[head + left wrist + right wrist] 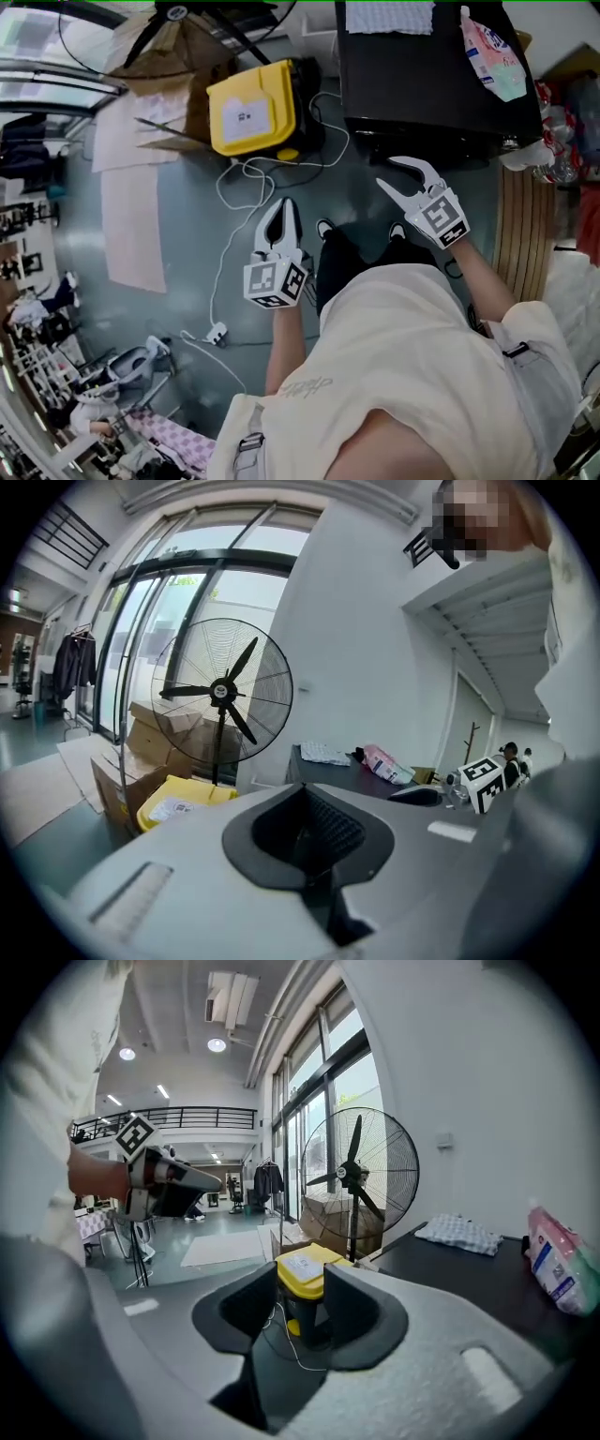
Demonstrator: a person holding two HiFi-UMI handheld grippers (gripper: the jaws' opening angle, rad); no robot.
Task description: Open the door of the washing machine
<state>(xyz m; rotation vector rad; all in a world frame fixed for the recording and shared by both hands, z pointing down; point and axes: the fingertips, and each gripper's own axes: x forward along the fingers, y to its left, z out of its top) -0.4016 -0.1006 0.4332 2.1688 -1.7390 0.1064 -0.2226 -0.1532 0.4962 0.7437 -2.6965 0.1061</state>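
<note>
A black box-shaped unit (422, 75) stands ahead of me with a checked cloth (389, 16) and a pink packet (492, 56) on its top; no door shows on it in any view. My right gripper (385, 172) hangs just in front of its lower edge, open and holding nothing. In the right gripper view the same gripper (302, 1297) frames a yellow bin (302, 1269) in its gap. My left gripper (284, 204) is held over the floor, left of the unit, with its jaws together. In the left gripper view its pads (309, 832) meet with nothing between them.
A yellow bin (251, 110) and cardboard boxes (178, 56) stand left of the unit. A white cable (248, 178) loops over the grey floor to a plug (216, 333). A big pedestal fan (222, 691) stands by the window. Wooden slats (520, 234) lie at the right.
</note>
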